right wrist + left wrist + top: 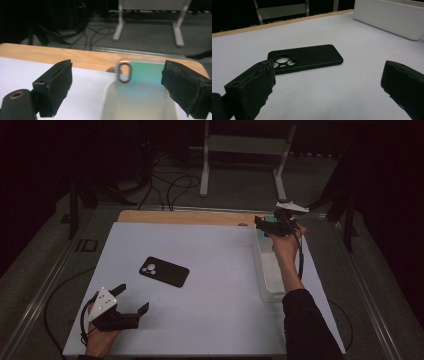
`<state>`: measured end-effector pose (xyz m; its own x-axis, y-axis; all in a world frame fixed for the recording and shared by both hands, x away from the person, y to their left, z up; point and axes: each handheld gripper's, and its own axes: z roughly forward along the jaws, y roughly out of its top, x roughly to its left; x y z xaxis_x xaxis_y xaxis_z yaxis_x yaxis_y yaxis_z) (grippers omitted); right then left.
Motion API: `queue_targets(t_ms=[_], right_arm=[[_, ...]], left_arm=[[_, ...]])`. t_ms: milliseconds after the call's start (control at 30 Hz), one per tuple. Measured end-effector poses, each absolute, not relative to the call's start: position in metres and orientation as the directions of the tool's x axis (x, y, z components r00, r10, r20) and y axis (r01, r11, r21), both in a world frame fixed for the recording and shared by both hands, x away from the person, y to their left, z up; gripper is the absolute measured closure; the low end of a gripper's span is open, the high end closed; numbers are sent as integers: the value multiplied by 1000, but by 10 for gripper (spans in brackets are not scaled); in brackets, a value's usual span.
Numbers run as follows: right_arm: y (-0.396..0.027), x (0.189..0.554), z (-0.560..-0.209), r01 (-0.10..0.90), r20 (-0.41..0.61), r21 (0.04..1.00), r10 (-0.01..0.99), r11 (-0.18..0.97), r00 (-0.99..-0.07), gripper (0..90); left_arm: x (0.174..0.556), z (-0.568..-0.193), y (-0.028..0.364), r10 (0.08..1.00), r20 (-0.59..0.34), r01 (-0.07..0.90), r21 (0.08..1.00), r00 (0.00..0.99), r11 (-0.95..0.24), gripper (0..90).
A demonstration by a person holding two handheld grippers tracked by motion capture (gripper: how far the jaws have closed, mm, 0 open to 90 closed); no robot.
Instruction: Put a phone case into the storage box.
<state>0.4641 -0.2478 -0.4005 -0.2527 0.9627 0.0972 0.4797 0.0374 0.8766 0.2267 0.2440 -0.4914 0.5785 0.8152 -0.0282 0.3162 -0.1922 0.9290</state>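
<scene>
Work looks barely begun: the matte black phone case (164, 271) lies flat mid-table, untouched. The left gripper (131, 301) rests near it, jaws spread and empty; the right gripper (266, 223), also agape, hovers over the white plastic bin (267, 292) holding an iridescent phone (140, 75).

The surface (210, 315) is white, with a light wood strip along its far edge. The phone case (164, 271) is matte black. The bin (268, 292) is white. A phone (143, 75) standing in it shimmers teal to pale orange. Both grippers' fingers (252, 92) are black.
</scene>
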Motion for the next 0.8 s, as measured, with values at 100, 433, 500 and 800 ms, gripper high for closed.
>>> queue_targets(t_ms=[100, 433, 500, 800], right_arm=[[-244, 452, -396, 458, 124, 889, 950, 22, -286, 101], [-229, 418, -387, 408, 109, 910, 908, 73, -405, 100], [-226, 410, -385, 400, 104, 912, 895, 88, -434, 100], [-220, 381, -386, 378, 103, 919, 855, 115, -509, 100]], left_arm=[[227, -492, 244, 816, -30, 317, 929, 577, -190, 3], [229, -493, 242, 814, -24, 325, 923, 581, -204, 3], [229, -493, 242, 814, -24, 323, 924, 580, -203, 3], [228, -492, 243, 817, -30, 323, 926, 576, -194, 3]])
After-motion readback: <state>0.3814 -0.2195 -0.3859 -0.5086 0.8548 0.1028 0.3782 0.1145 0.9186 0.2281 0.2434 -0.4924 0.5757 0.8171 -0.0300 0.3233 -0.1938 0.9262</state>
